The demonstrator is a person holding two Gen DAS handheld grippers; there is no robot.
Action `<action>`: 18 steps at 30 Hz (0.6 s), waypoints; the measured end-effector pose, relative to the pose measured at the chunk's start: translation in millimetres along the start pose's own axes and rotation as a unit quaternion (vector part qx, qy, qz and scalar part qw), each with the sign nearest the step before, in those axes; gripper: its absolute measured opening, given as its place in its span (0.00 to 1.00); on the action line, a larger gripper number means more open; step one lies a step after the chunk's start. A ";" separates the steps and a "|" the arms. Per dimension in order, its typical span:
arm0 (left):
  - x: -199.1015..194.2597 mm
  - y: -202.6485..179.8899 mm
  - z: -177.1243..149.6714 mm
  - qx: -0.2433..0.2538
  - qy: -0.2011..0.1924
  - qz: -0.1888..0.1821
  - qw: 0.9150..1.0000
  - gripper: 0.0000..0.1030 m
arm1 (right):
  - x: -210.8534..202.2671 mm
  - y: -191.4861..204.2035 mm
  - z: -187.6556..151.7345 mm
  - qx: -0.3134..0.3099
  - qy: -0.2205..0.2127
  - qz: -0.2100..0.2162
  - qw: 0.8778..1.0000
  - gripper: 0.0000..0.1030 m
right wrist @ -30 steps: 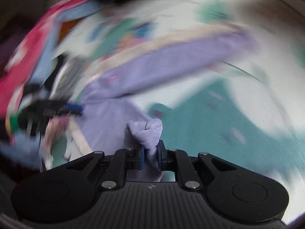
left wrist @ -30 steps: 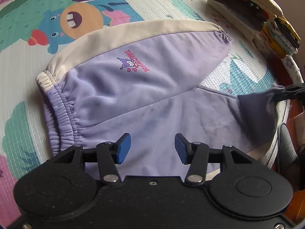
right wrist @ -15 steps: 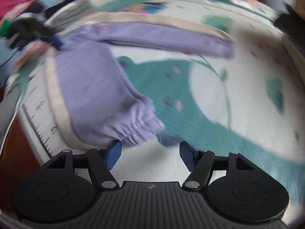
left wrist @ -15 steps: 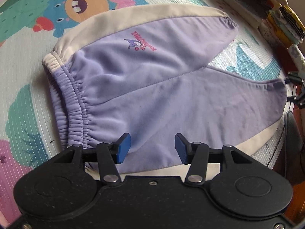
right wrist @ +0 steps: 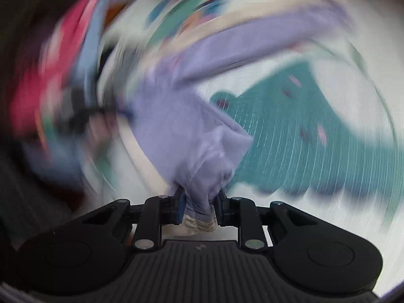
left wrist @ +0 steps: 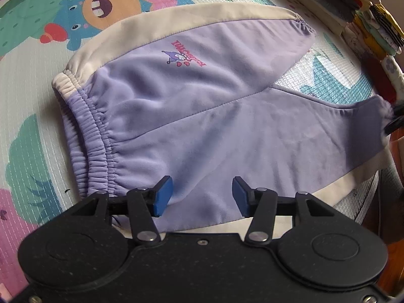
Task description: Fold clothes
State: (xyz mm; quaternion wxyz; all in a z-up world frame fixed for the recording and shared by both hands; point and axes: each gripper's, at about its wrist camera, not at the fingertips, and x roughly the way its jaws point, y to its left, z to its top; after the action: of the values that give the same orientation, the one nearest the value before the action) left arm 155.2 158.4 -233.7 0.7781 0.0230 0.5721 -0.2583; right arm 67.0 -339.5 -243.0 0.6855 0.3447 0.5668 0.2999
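Lilac velvety pants with cream side stripes (left wrist: 192, 116) spread flat on cartoon foam playmat (left wrist: 32, 58), cuffs toward 3 o'clock. Left gripper (left wrist: 199, 197) hovering apart, empty. Right gripper (right wrist: 199, 202) closing onto bunched near cuff (right wrist: 202, 176). Could slip out mid-fold if pinched too shallow.

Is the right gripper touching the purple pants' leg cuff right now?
Touching. The right wrist view shows the right gripper closing with the bunched cuff of the purple pants between its blue pads, pressed on both sides.

Lilac trousers (left wrist: 202, 106) lie spread on the play mat (left wrist: 30, 96); left tool (left wrist: 202, 197) hovers above, parted.
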 end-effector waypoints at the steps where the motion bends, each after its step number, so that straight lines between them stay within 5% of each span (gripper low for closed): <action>1: -0.5 0.9 -0.5 -0.002 -0.001 -0.001 1.000 0.50 | -10.1 -9.6 -3.5 0.067 -0.001 0.006 0.998 0.23; 3: 0.3 2.0 -1.5 -0.004 0.001 0.000 1.000 0.50 | -22.6 -28.2 -12.3 0.134 0.016 -0.036 0.990 0.29; 5: 0.5 0.8 -1.5 0.000 0.002 0.002 1.000 0.50 | -29.8 -42.7 -18.2 0.126 0.031 -0.115 0.985 0.49; 8: -3.0 -0.8 -3.6 0.003 0.000 0.003 1.000 0.51 | -40.0 -44.3 -19.5 0.098 0.008 -0.146 0.984 0.56; 12: -7.6 1.2 -9.9 -0.001 -0.003 0.001 1.000 0.51 | -25.1 1.5 -14.2 -0.093 -0.011 -0.200 0.975 0.56; 16: -12.3 3.3 -16.1 0.006 -0.012 0.007 1.000 0.51 | 10.5 44.2 -23.8 -0.259 0.009 -0.151 0.954 0.52; 18: -13.4 5.2 -20.7 0.009 -0.013 0.005 1.000 0.51 | 33.0 50.4 -33.3 -0.309 0.040 -0.160 0.937 0.50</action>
State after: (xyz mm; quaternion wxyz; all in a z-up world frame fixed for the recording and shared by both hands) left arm 136.4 174.8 -230.2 0.7866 0.0296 0.5591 -0.2604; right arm 39.1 -279.3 -224.8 0.7741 0.0087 0.5205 0.3602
